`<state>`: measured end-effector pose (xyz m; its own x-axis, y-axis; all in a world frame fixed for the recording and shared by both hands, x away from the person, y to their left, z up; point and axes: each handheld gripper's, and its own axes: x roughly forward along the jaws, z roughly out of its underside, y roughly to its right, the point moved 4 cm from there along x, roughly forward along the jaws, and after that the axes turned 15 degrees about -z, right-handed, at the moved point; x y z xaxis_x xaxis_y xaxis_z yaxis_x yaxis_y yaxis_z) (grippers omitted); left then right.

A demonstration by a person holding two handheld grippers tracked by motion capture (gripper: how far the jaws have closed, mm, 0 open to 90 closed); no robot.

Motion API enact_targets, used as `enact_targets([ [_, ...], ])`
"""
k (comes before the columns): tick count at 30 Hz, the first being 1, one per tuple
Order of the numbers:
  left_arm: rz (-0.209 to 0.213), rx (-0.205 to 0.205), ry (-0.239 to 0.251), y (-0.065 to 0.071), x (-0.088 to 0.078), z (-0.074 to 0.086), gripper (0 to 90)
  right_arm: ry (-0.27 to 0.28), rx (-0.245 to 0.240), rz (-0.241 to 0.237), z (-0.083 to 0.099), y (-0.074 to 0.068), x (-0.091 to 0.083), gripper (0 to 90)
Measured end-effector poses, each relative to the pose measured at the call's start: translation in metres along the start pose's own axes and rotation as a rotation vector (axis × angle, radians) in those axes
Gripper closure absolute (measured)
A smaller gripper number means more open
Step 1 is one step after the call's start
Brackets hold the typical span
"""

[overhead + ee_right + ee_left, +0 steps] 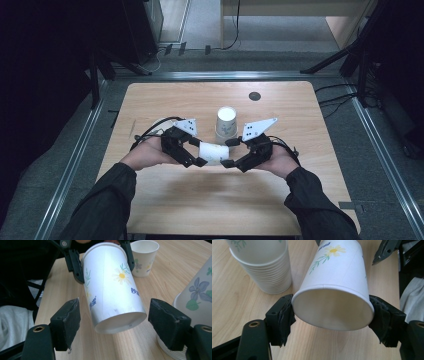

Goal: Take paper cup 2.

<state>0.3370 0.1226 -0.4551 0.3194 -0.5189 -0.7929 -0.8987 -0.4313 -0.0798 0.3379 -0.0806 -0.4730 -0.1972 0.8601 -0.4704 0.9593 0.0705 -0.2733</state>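
Left hand-held gripper (332,315) clamped on paper cup (337,282); right hand-held gripper (115,322) agape.

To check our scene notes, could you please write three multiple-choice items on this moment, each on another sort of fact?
1. Where is the stack of cups?
A. At the table's near edge
B. Mid-table, just beyond the grippers
C. On the floor

2. What colour is the centre of the daisy on the held cup?
A. Red
B. Yellow
C. Black

3. How is the right gripper?
A. Open
B. Shut on the stack
C. Shut on the held cup's rim

Answers:
1 B: the stack of cups stands behind both grippers.
2 B: the daisy on the held cup has a yellow centre.
3 A: the right gripper leaves gaps beside the cup's base; the left gripper clamps the rim.
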Motion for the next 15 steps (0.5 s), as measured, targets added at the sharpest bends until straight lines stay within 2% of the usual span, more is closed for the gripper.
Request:
enact_targets([
  [5, 0.002, 0.036, -0.045, 0.0, -0.005, -0.006, 26.4, -0.028, -0.002, 0.001, 0.0, 0.004, 0.007, 26.3],
  [9, 0.006, 0.067, -0.082, 0.003, -0.003, -0.006, 26.4, -0.041, -0.007, -0.009, -0.002, 0.005, 0.012, 26.5],
  [15, 0.009, 0.091, -0.097, 0.007, 0.003, -0.008, 26.2, -0.06, -0.013, -0.031, -0.003, 0.003, 0.023, 28.2],
])
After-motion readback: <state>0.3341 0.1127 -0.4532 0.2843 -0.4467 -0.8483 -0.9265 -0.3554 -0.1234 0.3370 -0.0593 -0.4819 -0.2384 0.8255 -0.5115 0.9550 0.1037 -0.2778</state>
